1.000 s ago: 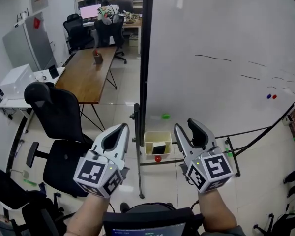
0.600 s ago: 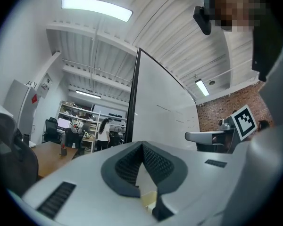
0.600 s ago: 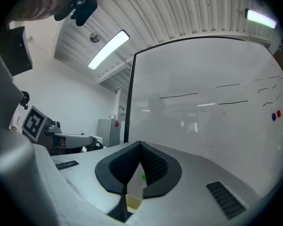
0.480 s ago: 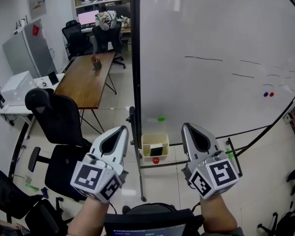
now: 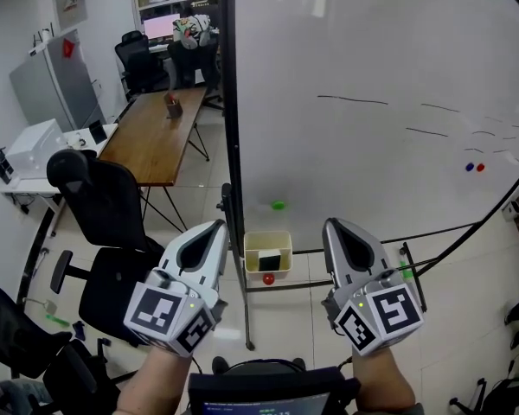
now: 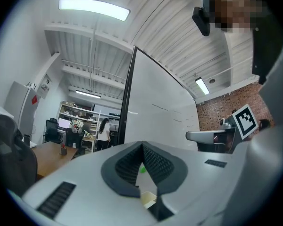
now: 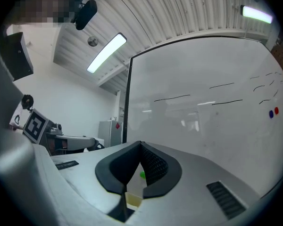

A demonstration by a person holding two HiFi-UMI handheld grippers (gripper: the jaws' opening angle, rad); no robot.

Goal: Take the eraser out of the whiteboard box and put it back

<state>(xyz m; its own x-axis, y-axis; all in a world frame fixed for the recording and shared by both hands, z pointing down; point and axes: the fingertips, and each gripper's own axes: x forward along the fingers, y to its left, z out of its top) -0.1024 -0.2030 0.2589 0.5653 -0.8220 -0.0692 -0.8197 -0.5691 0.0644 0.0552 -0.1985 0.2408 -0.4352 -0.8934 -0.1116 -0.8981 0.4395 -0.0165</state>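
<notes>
A pale yellow whiteboard box (image 5: 268,241) hangs low on the whiteboard (image 5: 372,145) stand. The black eraser (image 5: 269,260) stands inside it, and a red ball (image 5: 268,278) sits just under it. My left gripper (image 5: 216,225) is held level to the left of the box, short of it, jaws shut and empty. My right gripper (image 5: 333,225) is to the box's right, also shut with nothing in it. In the left gripper view the shut tips (image 6: 142,145) frame a corner of the box (image 6: 148,199). The right gripper view shows the same below its tips (image 7: 140,144).
A green magnet (image 5: 278,205) sticks to the board above the box; red and blue magnets (image 5: 474,168) sit at the far right. A black office chair (image 5: 95,206) and a wooden table (image 5: 156,128) stand to the left. The board's black post (image 5: 229,145) runs between them and me.
The right gripper's jaws stood apart in the earliest frame and have closed. Both grippers have edged forward and up a little; the box has stayed put with the eraser in it.
</notes>
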